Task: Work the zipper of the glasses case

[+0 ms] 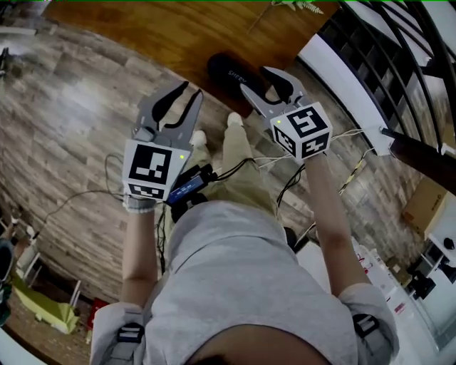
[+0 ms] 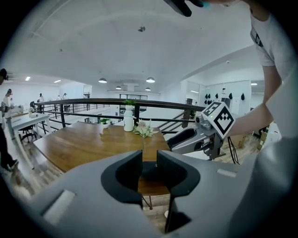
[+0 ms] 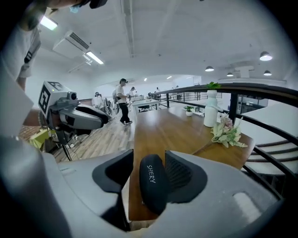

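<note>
I'm at the approach: nothing is gripped yet, and I judge the zipper untouched. The glasses case (image 3: pixel 152 186), black and seemingly closed, lies at the near edge of the wooden table (image 1: pixel 142 21) with one end toward me. My right gripper (image 1: pixel 254 78) is up against it with its jaws wide apart. In the right gripper view the case sits in the gap between them, but neither pad presses on it. My left gripper (image 1: pixel 189 93) hangs just left of the case, its jaws parted by a narrow slot with nothing in it. Through that slot I see a dark shape on the table edge that I take for the case.

Next, I think, one tool must pin the body while the other finds the pull. No view shows me the zipper pull or the zipper line, so I need to locate that first. The case lies close to the edge, so a push from my side could shift it — I would close the right jaws gently on the body before the left reaches in
</note>
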`<state>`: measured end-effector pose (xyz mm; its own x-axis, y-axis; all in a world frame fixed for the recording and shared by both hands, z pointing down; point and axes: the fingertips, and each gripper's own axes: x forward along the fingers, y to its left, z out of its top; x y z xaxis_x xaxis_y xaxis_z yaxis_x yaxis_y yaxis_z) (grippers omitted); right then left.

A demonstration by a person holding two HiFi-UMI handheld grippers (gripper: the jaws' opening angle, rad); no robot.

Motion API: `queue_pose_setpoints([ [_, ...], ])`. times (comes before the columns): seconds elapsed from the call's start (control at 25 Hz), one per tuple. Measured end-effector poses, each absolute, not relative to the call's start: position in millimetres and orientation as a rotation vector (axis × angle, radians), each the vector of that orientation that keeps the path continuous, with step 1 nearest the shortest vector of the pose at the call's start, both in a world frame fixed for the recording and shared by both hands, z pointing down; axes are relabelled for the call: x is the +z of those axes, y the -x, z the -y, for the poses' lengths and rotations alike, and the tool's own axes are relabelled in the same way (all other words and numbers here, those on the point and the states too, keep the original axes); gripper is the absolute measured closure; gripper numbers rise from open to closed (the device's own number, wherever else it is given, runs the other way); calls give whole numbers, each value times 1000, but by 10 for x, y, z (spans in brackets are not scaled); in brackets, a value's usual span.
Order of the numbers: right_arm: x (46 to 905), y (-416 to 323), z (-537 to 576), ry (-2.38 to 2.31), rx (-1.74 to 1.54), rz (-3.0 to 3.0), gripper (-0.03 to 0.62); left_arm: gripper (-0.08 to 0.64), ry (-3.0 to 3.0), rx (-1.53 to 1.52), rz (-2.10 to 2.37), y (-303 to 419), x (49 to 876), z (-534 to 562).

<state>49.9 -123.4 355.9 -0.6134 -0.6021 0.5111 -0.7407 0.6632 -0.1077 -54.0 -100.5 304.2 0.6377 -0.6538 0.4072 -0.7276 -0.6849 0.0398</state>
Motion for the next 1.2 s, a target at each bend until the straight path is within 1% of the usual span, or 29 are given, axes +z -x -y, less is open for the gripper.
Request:
queue_pose_setpoints([
  [0.4, 3993, -526, 1371, -754, 506, 2441, 368, 463, -2618, 602, 1096, 168, 3340, 944],
  [0.64, 4195, -410, 1502, -635, 543, 2424, 356, 462, -2575, 610, 1072, 149, 3602, 983],
  [0.8, 4326, -363, 1585, -590, 605, 2408, 339, 456, -2559, 640, 1039, 101, 3766, 970],
  [1.2, 4482, -282, 1657, -541, 780, 2414, 337, 436, -2554, 716, 884, -187, 4178, 869],
])
